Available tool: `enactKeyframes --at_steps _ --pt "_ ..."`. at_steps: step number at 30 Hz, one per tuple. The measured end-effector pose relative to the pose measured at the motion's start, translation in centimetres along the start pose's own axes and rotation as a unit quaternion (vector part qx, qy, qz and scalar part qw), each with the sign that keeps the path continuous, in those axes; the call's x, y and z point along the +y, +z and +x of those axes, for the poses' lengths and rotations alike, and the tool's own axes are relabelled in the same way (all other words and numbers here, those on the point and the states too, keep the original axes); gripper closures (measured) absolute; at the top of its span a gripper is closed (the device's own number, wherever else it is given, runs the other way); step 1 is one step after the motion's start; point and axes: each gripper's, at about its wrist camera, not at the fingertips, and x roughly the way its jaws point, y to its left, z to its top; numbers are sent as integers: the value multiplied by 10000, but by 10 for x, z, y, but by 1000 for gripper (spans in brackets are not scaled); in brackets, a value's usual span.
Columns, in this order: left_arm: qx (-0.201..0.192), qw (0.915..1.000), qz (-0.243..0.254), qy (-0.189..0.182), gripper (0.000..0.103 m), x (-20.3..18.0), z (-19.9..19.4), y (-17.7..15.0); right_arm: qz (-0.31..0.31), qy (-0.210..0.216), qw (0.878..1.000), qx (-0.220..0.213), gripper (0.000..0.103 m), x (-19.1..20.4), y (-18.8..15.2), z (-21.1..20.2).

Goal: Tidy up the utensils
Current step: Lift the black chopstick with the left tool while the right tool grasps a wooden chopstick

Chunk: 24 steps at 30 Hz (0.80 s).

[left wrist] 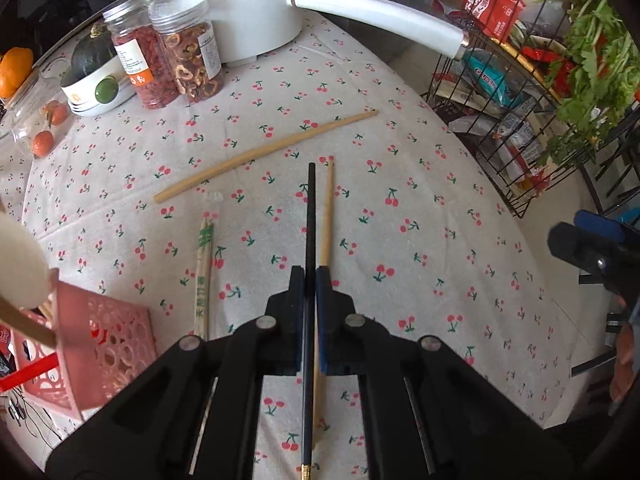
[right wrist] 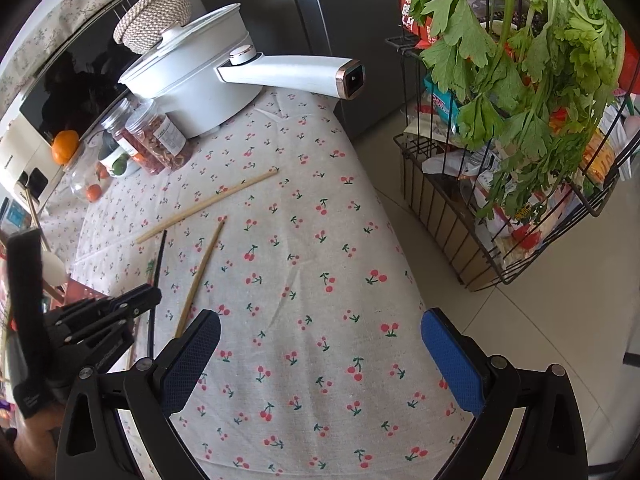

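My left gripper (left wrist: pixel 311 276) is shut on a black chopstick (left wrist: pixel 310 216) and holds it above the cherry-print tablecloth; it also shows in the right wrist view (right wrist: pixel 158 264). A wooden chopstick (left wrist: pixel 326 216) lies just right of it on the cloth. A longer light wooden chopstick (left wrist: pixel 264 152) lies farther off, slanted. A paper-wrapped pair of chopsticks (left wrist: pixel 203 268) lies to the left. A pink perforated holder (left wrist: pixel 106 344) with utensils in it stands at the lower left. My right gripper (right wrist: pixel 320 356) is open and empty above the cloth near the table's right edge.
A white electric pot (left wrist: pixel 240 4) with a long handle (left wrist: pixel 384 20) stands at the back. Two jars (left wrist: pixel 168 60), a squash and oranges sit back left. A black wire rack (right wrist: pixel 500 208) with greens and packets stands right of the table.
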Motion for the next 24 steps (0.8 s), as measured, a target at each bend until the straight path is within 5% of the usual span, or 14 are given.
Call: enactKeyframes --at_steps 12,17,24 --pt "-1342 9900 10 -436 97 26 -113 -76 198 195 9993 240 2 51 0 33" --pt "-1536 9867 -109 -517 97 47 -129 -92 6 148 9991 391 2 85 1 63" --pt "-1577 9851 -319 -603 97 72 -142 -103 -184 140 9984 519 26 121 5 99"
